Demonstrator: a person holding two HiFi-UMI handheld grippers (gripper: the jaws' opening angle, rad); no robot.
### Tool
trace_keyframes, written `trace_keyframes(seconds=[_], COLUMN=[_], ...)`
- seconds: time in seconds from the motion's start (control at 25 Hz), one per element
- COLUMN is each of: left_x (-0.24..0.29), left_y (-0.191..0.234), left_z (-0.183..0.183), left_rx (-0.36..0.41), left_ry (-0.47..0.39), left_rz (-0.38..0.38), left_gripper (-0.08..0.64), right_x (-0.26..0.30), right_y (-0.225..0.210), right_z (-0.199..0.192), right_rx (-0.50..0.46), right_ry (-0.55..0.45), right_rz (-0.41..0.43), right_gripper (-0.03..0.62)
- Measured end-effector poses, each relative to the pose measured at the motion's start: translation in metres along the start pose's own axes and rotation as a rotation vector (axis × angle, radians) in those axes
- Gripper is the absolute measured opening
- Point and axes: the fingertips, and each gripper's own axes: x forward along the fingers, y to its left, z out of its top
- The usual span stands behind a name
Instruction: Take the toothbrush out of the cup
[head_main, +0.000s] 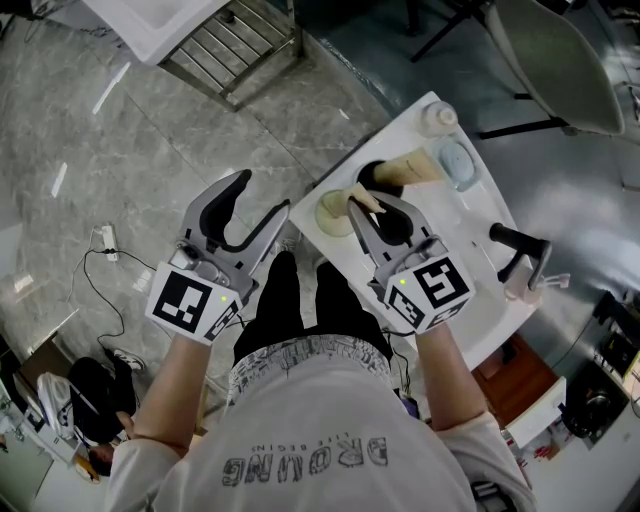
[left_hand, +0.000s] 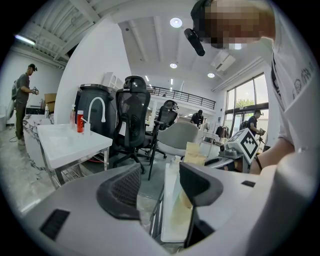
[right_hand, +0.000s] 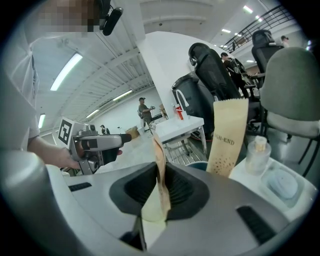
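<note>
Our right gripper (right_hand: 162, 172) has its jaws drawn narrow, with both ribbed pads pressing on the thin tan handle of the toothbrush (right_hand: 158, 150). The handle stands nearly upright between them, and its lower end sits in the cream cup (right_hand: 151, 219) directly under the jaws. We judge that the grip is made and the lift is the step in hand. To do it well we should pull straight up along the handle's own line, because a sideways drag could lever against the rim and tip what looks like a light cup. We should rise slowly until the lower end is clear of the rim and only then carry it off. The pads hold a slim, flat stem, so we should keep the squeeze even to stop it from twisting. A tall paper bag (right_hand: 227, 135) stands just beyond, with a small bottle (right_hand: 258, 150) beside it, so we should move away from that side. Our left gripper (left_hand: 160, 186) has its jaws wide apart with nothing between them. It is held off the left edge of the white table (head_main: 470, 290), where it could steady the cup if the cup starts to rise.
</note>
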Motion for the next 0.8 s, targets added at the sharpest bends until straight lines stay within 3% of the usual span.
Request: trace_keyframes(seconds=[0.8], left_x=[-0.007], left_y=[-0.003], left_z=[0.015], left_rx=[0.021], left_ry=[-0.029], left_rz=[-0.015], left_gripper=[0.245], right_x=[-0.01], right_y=[0.006], right_z=[0.018], right_rx=[-0.019], right_ry=[-0.035], right_rz=[-0.022], right_gripper=[0.06])
